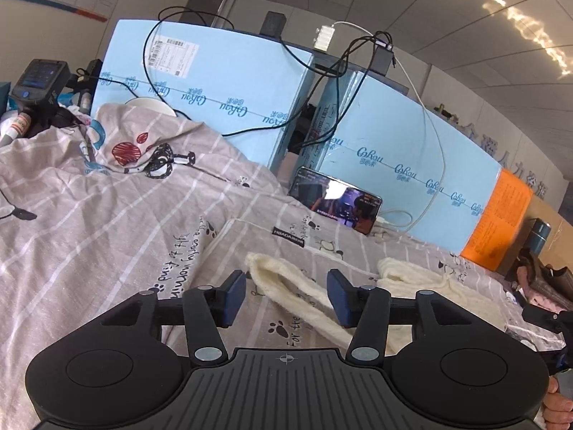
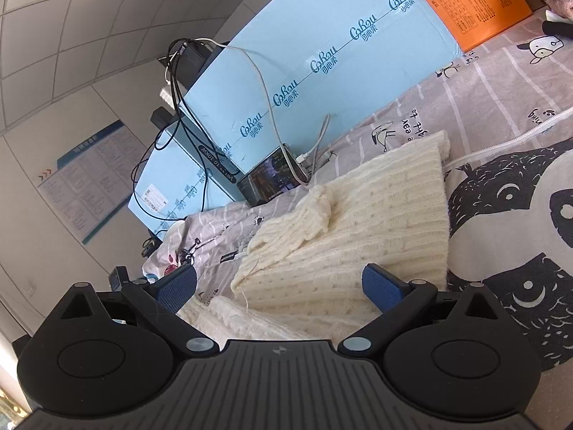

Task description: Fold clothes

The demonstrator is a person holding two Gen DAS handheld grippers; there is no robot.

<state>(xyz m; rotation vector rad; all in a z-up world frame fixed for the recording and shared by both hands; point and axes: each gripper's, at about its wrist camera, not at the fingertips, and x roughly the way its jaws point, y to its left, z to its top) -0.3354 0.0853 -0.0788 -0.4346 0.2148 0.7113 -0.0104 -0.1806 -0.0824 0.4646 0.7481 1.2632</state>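
Sweater (image 2: 343, 236) near edge hidden behind gripper body.

Cream sweater (image 2: 358, 222) chunky rough knit; bedsheet (image 1: 107, 251) matt cotton.

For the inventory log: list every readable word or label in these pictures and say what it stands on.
"CoRou": repeated on the tape along the blue boxes.
"HBADA...": small black tag on the bedsheet; its end is unclear.
"For the": printed on the bedsheet.
Shipping label, orange sheet, wall poster, phone: too small to read.
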